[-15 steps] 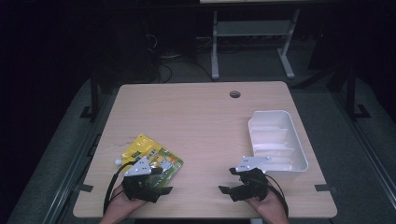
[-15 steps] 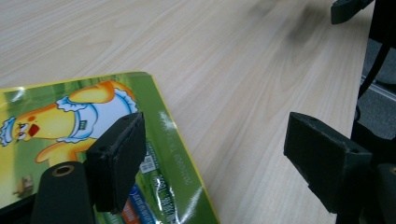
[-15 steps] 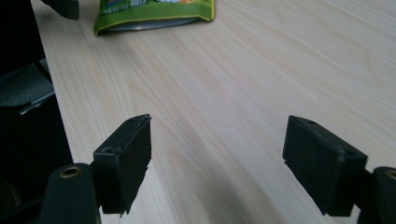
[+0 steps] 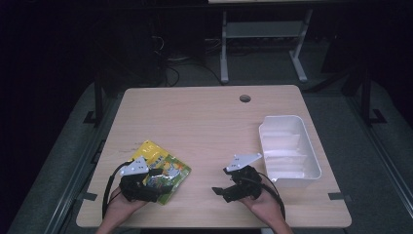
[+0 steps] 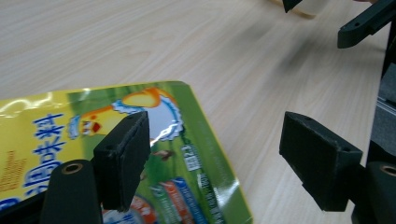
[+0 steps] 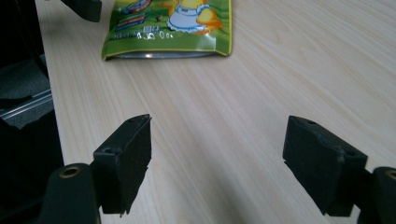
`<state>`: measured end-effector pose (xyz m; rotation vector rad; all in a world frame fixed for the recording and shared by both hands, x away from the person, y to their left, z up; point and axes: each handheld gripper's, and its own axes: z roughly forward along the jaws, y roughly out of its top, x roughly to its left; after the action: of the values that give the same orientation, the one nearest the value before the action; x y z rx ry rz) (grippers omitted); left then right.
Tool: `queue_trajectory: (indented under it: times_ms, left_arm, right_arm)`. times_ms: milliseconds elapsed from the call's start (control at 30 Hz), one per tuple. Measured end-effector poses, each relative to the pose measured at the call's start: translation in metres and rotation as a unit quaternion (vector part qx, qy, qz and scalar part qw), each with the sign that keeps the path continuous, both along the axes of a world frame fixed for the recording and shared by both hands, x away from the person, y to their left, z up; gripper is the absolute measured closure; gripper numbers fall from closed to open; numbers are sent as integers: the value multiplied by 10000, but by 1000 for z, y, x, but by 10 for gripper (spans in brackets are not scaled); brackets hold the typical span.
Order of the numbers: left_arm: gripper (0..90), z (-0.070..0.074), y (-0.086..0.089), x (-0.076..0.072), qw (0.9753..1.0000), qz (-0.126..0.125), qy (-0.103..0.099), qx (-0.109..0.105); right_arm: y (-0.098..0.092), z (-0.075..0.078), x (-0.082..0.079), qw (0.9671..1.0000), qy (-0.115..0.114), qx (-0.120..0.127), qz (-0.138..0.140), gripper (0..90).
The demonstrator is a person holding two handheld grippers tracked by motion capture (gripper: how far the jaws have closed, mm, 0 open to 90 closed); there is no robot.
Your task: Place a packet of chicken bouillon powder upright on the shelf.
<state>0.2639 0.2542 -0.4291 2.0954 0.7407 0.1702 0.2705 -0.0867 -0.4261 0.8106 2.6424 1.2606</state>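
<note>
A yellow and green snack pouch (image 4: 160,168) lies flat near the table's front left. My left gripper (image 4: 157,185) is open at the pouch's near edge. In the left gripper view, one of its fingers (image 5: 123,156) hovers over the pouch (image 5: 140,140) and the other is over bare wood. My right gripper (image 4: 220,181) is open, low over the table to the right of the pouch, with its jaws turned toward it. In the right gripper view, the pouch (image 6: 173,28) lies ahead, beyond the open jaws, which hold nothing.
A white plastic tub (image 4: 290,146) stands at the right side of the wooden table (image 4: 204,122). A cable hole (image 4: 245,98) sits near the far edge. The other gripper's jaws (image 5: 366,25) show at the top right of the left gripper view.
My right gripper has shifted left, toward the pouch. My left gripper has moved slightly left. The pouch has stayed put.
</note>
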Motion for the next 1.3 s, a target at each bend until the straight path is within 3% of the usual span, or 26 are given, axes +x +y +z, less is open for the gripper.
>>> queue_trajectory:
  times_ms: [467,933,1133,1300]
  left_arm:
    - [275,14,24,8,9996,234,-160,61]
    - [289,22,44,17,9992,398,22,39]
    - [293,33,60,29,9982,597,19,-52]
    - [297,33,73,41,9966,808,117,-63]
  right_arm:
    - [45,5,24,9994,166,81,282,237]
    - [79,6,34,9983,224,-64,532,276]
    - [95,8,36,9972,209,-131,700,298]
    - [110,7,39,9963,210,-190,815,332]
